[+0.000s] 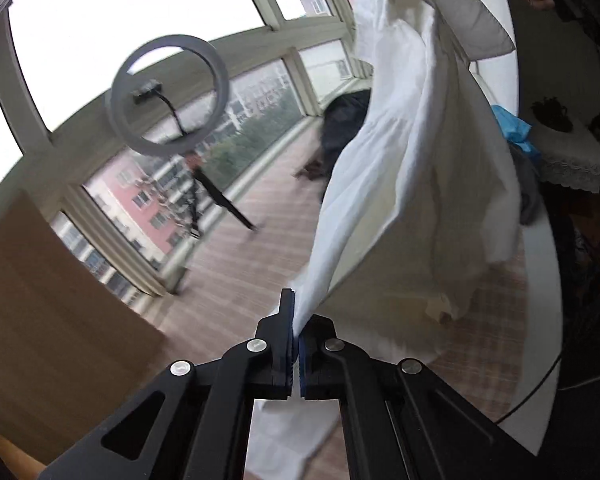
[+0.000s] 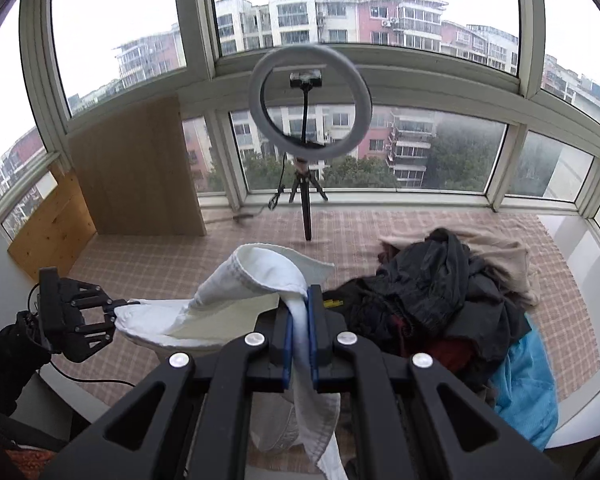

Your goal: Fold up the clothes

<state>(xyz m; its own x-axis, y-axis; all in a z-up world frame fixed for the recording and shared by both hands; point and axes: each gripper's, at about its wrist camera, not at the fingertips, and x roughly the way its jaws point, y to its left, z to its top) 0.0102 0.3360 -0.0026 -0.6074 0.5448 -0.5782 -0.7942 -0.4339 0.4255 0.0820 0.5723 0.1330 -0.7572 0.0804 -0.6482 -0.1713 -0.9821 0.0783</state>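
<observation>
Stage: early | left tool (image 2: 116,314) and right tool (image 2: 300,320) each clamping white garment (image 2: 256,276), lifted, unfolded | clothes pile (image 2: 440,300) waiting near surface's right edge

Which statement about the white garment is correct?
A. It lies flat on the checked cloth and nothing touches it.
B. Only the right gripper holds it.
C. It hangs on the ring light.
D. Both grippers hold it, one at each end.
D: the right gripper is shut on one part of the white garment, and the left gripper pinches its other end, so it is lifted between them.
</observation>
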